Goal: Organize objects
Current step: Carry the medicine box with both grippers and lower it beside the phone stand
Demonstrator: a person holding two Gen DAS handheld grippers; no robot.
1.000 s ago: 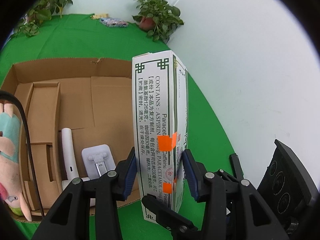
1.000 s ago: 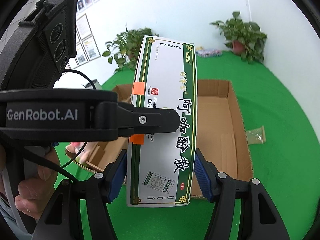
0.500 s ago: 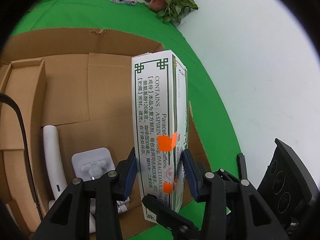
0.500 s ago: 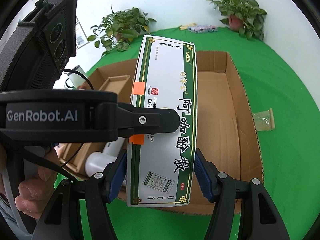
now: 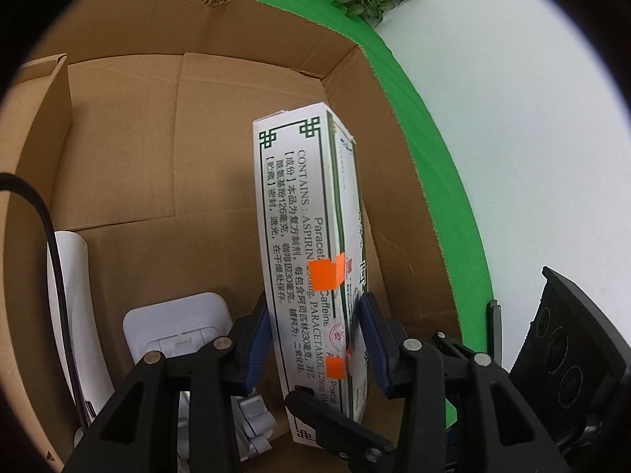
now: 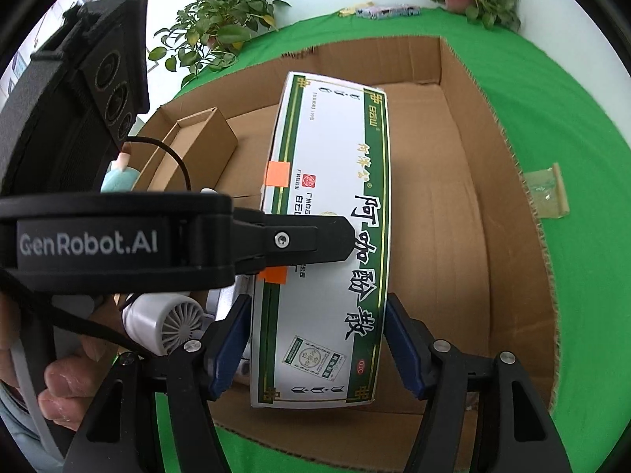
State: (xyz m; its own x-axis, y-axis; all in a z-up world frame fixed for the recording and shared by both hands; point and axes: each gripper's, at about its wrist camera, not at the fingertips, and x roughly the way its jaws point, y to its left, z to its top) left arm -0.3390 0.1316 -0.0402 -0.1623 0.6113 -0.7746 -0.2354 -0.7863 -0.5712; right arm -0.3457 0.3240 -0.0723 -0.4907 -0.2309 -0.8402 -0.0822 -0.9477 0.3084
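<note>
A white and green medicine box (image 5: pixel 299 236) (image 6: pixel 331 205) with orange stickers hangs upright, tilted, inside the open cardboard carton (image 5: pixel 236 27) (image 6: pixel 512 236). My left gripper (image 5: pixel 315 339) is shut on its narrow faces, and one of its fingers (image 6: pixel 307 240) crosses the box's front in the right wrist view. My right gripper (image 6: pixel 317 339) straddles the box's wide face near its lower end. Its jaws are opening, with the box between them and the blue pads (image 6: pixel 398 339) still at its edges. The box's lower end is hidden behind the grippers.
In the carton's near left part lie a white handheld fan (image 5: pixel 71 295) (image 6: pixel 173 323) and a white plug adapter (image 5: pixel 177 327). A small inner cardboard box (image 6: pixel 189 146) and a plush toy (image 6: pixel 118 173) sit left. A clear packet (image 6: pixel 546 193) lies on the green cloth. A hand (image 6: pixel 59 386) holds the left gripper.
Both grippers have come down with the medicine box, from above the carton's near rim to inside it. The carton's floor and walls now fill both views.
</note>
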